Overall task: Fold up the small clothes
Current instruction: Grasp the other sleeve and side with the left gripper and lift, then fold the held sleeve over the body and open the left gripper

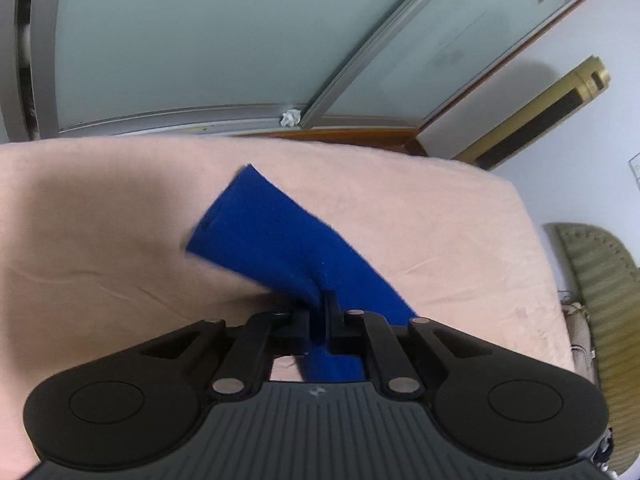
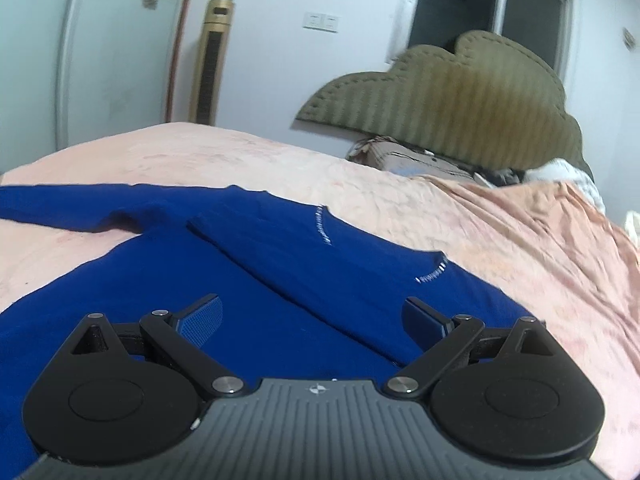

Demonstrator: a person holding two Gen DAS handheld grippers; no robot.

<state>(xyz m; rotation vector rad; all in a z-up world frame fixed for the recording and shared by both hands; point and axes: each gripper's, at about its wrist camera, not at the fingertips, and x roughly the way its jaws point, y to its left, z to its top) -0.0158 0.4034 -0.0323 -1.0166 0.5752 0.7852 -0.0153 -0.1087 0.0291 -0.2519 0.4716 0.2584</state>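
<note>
Left claw [image 1: 319, 308] of mine pinches the blue garment's sleeve [image 1: 256, 232]; right claw [image 2: 316, 316] hangs released over the blue garment [image 2: 280, 280] on the bed [image 2: 500, 240].

The left gripper [image 1: 319, 300] is clamped on a blue sleeve [image 1: 256, 232], which lies stretched across the pink bed [image 1: 440, 220].

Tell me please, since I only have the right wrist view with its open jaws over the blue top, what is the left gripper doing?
Observer: The left gripper is shut on the sleeve of the blue top.
Operator: Is that sleeve flat on the bed?
Observer: No, its cuff end sticks out ahead of the jaws, above the pink sheet.
Operator: What lies beyond it?
Observer: A sliding glass door, with a crumpled white scrap on its track.
</note>
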